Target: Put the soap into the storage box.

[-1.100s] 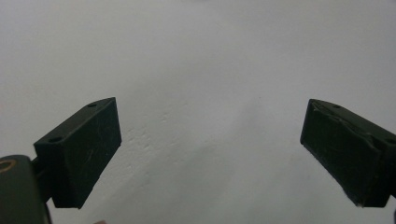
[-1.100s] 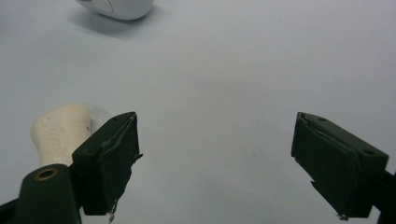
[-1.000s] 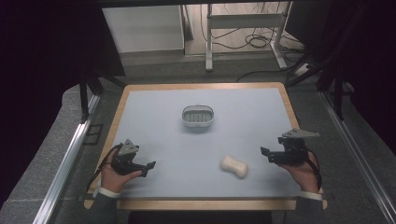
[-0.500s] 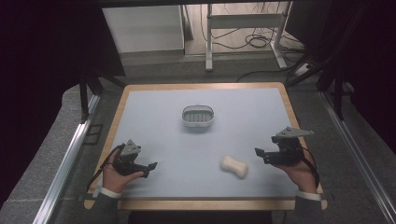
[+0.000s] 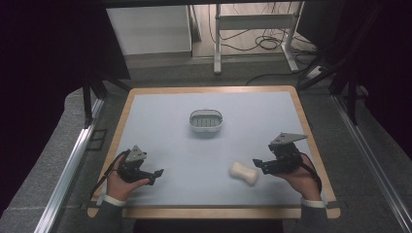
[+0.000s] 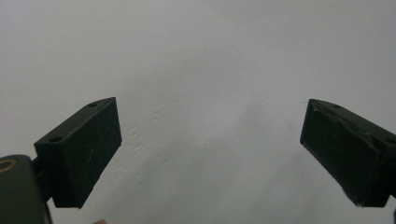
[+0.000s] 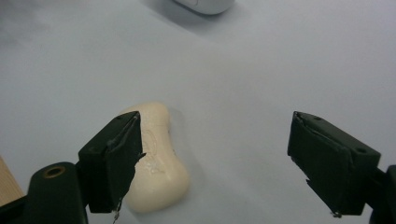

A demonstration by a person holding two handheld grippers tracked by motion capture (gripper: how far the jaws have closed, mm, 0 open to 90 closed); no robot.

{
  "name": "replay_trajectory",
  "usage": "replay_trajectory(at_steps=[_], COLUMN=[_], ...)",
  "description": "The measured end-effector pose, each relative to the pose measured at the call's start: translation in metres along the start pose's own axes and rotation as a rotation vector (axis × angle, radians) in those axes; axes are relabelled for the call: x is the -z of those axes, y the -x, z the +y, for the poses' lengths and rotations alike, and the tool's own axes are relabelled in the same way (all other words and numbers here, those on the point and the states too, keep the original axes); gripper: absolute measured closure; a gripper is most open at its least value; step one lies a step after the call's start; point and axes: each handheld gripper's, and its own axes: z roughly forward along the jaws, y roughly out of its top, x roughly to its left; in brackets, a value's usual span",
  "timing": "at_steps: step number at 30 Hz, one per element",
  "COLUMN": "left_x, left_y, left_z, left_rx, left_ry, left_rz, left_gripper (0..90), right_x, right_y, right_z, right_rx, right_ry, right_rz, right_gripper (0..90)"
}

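Observation:
A cream, waisted bar of soap (image 5: 244, 173) lies on the pale table top, front right of centre. My right gripper (image 5: 258, 166) sits just right of it, pointing left, jaws open; they have just been closing a little. In the right gripper view the soap (image 7: 156, 158) lies partly behind the left jaw, and my right gripper (image 7: 215, 135) has bare table between its pads. A small oval white soap dish (image 5: 206, 121) stands mid-table; its edge (image 7: 205, 4) shows at the top. My left gripper (image 5: 155, 175) rests at the front left, open (image 6: 209, 126) over bare table.
The table (image 5: 160, 141) has a wooden rim all round. Beyond its far edge stand a white cabinet (image 5: 148, 29) and desk legs with cables (image 5: 252, 43) on the floor. A metal rail (image 5: 68, 165) runs along the left side.
My right gripper has moved left across the table, close up to the soap. The left gripper and the soap have not moved.

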Motion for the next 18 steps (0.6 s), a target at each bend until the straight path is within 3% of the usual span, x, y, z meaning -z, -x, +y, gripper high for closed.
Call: replay_trajectory(at_steps=[15, 18], left_x=[0.005, 0.005], left_y=[-0.002, -0.001], left_z=[-0.001, -0.001], left_rx=[0.011, 0.013], left_ry=[-0.001, -0.001], left_rz=[-0.003, -0.009], left_gripper=[5.8, 5.8], right_x=[-0.029, -0.034], right_y=[-0.019, -0.021], right_z=[0.005, 0.005], right_rx=[0.053, 0.062], right_ry=[-0.097, -0.14], right_rz=[0.034, 0.045], right_gripper=[17.7, 17.8])
